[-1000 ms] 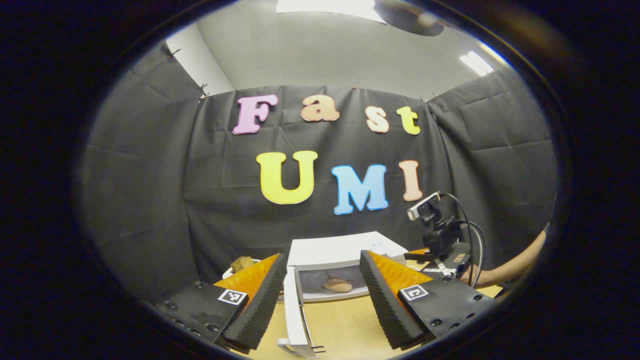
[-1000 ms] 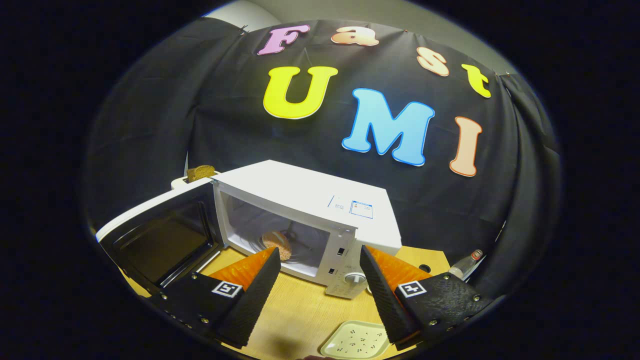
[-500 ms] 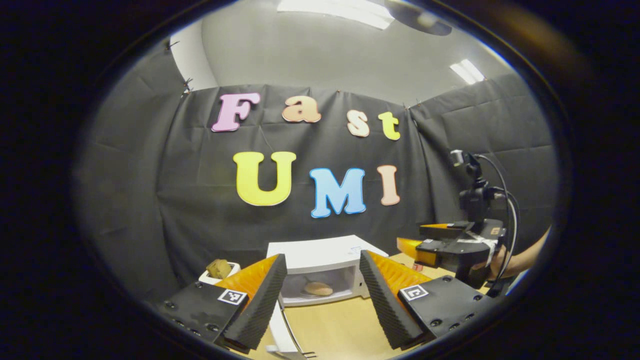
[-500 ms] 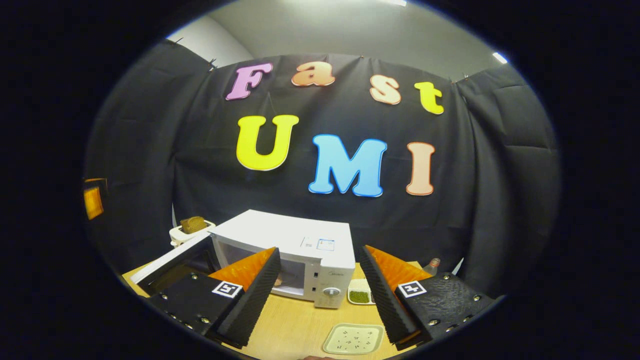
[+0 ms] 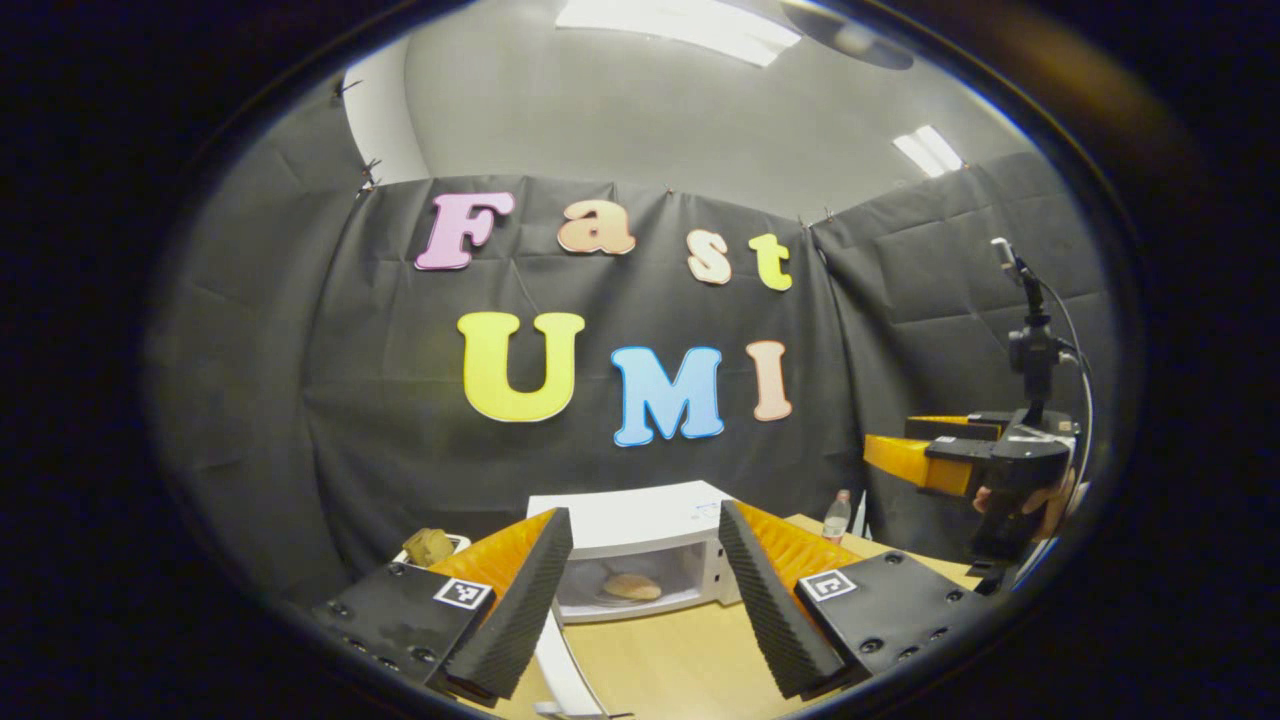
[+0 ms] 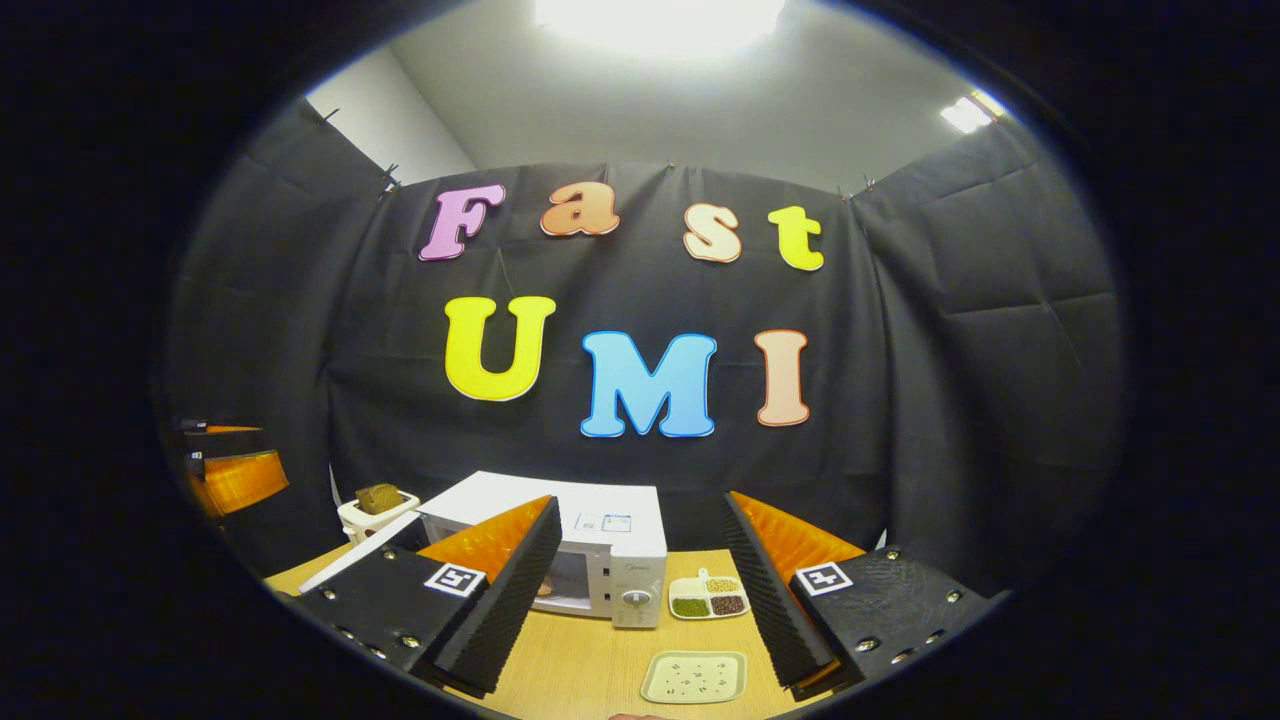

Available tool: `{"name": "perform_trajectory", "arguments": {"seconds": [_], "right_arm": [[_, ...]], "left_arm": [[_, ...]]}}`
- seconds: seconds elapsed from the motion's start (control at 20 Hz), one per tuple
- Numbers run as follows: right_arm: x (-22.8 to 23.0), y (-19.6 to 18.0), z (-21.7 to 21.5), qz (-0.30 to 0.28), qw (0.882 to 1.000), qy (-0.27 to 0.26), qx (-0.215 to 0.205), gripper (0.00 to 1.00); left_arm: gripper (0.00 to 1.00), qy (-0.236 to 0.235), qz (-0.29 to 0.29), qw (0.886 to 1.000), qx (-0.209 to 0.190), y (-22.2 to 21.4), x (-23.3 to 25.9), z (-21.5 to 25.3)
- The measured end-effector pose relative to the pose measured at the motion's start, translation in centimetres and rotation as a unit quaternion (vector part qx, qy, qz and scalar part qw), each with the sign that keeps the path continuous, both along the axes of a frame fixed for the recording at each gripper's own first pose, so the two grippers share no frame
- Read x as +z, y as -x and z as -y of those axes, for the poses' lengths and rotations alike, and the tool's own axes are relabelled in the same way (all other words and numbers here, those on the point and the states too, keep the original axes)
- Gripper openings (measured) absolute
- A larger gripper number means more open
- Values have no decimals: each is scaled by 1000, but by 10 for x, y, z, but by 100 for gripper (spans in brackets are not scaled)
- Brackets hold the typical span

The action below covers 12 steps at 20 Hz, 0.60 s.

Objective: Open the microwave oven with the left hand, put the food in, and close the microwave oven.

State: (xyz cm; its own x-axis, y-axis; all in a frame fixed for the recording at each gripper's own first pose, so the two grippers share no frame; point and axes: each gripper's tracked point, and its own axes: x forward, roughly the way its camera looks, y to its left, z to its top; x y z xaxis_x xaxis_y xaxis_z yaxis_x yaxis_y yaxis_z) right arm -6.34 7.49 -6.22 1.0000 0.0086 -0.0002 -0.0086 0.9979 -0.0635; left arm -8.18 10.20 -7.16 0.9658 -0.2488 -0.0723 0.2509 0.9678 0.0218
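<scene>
Food (image 5: 631, 586) is in the microwave (image 5: 640, 545), sitting on its floor; door (image 5: 560, 668) hangs open toward me. I read this as the close-door step. My left tool (image 5: 640, 600) is spread wide and empty, well back from the door. Right tool (image 6: 640, 600) is also spread, empty, above the table (image 6: 590, 680). Next: bring the left tool to the door's outer face and push it shut.

The open microwave door (image 5: 560, 668) runs off the left gripper view at 6 o'clock, a finger (image 6: 500, 590) hides most of the microwave (image 6: 610, 560) cavity in the right gripper view, and the small bottle (image 5: 836, 515) at 4 o'clock is too small to identify further.
</scene>
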Motion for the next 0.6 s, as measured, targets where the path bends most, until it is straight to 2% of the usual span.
{"name": "perform_trajectory", "arguments": {"seconds": [0.25,0.3,0.4,0.55,0.6], "right_arm": [[9,8,-10,20,1000,-5,8,97],[7,8,-12,17,1000,-5,10,97],[-1,9,-13,8,1000,-3,13,97],[-6,8,-16,-4,1000,-4,16,97],[-7,7,-16,-6,1000,-5,16,97]], "left_arm": [[97,-15,-16,1000,13,11,-16,-14],[100,-11,-23,1000,8,14,-20,-14],[92,-7,-31,999,17,16,-28,-22],[7,2,-39,997,64,22,-37,-58],[7,15,-52,997,56,23,-46,-59]]}}
